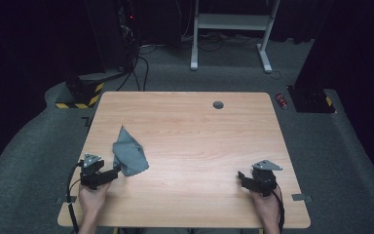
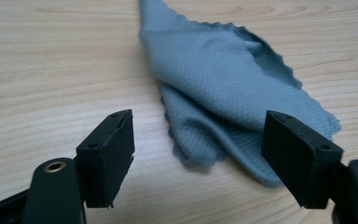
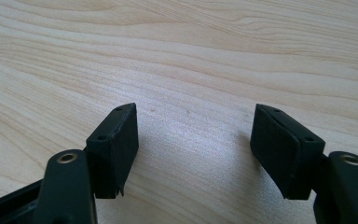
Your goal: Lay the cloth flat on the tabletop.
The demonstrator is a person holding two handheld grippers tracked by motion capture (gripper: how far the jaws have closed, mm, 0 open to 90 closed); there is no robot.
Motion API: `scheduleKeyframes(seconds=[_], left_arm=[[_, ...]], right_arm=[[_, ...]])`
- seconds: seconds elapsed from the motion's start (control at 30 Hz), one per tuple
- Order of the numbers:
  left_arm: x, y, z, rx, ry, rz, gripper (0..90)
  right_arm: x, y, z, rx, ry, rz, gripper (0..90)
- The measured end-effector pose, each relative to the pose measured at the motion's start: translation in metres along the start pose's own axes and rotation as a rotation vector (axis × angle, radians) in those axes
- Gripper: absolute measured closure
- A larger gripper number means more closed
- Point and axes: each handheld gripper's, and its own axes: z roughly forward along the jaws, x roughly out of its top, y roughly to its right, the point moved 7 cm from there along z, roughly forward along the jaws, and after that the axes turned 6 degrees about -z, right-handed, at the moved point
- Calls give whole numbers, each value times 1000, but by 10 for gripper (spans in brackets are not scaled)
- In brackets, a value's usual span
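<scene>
The cloth [image 1: 129, 155] lies on the desk [image 1: 199, 131] in the lower left of the high view. The left hand-held gripper [image 1: 117, 170] sits just below it at the lower left, near the desk's front edge. The right hand-held gripper [image 1: 241, 176] sits at the lower right, well apart from the cloth. A small round cap [image 1: 218, 105] lies near the desk's far edge, upper centre.

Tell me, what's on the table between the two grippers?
Nothing: bare wood lies between the left gripper and right gripper in the high view; the grey cloth sits beyond.
</scene>
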Motion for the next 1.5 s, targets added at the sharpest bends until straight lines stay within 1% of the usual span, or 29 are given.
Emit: scheduleKeyframes(seconds=[0.1, 0.2, 0.23, 0.33, 0.5, 0.63, 0.67, 0.73, 0.9, 0.93, 1.03, 1.07, 1.1, 1.13, 1.17, 1.23, 1.27, 1.3, 1.33, 1.37, 1.43, 1.47, 1.5], left_arm=[[4, 3, 2, -9, -6, 8, 260], [9, 9, 9, -18, -15, 19, 258], [9, 9, 9, -18, -15, 19, 258], [13, 14, 15, -15, -29, 34, 256], [16, 17, 24, -3, -45, 49, 251], [16, 16, 31, 0, -51, 38, 253], [15, 14, 35, 7, -67, 29, 252], [14, 13, 38, 14, -74, 25, 252], [14, 11, 42, 26, -70, 17, 262], [14, 9, 45, 32, -78, 14, 262], [12, 8, 47, 45, -94, 17, 265], [11, 7, 48, 52, -98, 27, 270], [11, 7, 48, 52, -98, 27, 273], [11, 7, 49, 62, -97, 34, 280], [11, 7, 49, 66, -96, 39, 293], [11, 7, 49, 73, -89, 51, 350], [11, 7, 48, 75, -89, 63, 400], [11, 7, 48, 75, -89, 63, 445], [11, 6, 47, 76, -87, 65, 445], [11, 6, 46, 71, -87, 62, 544], [12, 5, 46, 66, -89, 62, 632], [12, 4, 45, 53, -93, 54, 689], [12, 4, 45, 53, -93, 54, 717]], right_arm=[[0, 0, 0, 0, 1, 0, 321], [0, 0, 0, 0, 1, 0, 321], [0, 0, 0, 0, 1, 0, 321], [0, 0, 0, 0, 1, 0, 322], [0, 0, 0, 0, 1, 0, 321], [0, 0, 0, 1, 1, -1, 321], [0, 0, 0, 0, 1, -1, 322], [0, 0, 0, 0, 1, -3, 321], [0, 0, 0, 0, 1, -4, 321], [0, 0, 0, 0, 1, -4, 321], [0, 0, 0, 0, 1, -4, 321], [0, 0, 0, 0, 1, -4, 321], [0, 0, 0, 1, 1, -4, 321], [0, 0, 0, 0, 1, -4, 321], [0, 0, 0, 0, 1, -4, 321], [0, 0, 0, 0, 1, -4, 321], [0, 0, 0, 0, 1, -4, 321], [0, 0, 0, 0, 1, -4, 321], [0, 0, 0, 0, 1, -4, 321], [0, 0, 0, 0, 1, -4, 321], [0, 0, 0, 0, 1, -4, 321], [0, 0, 0, 0, 1, -4, 321], [0, 0, 0, 0, 1, -4, 321]])
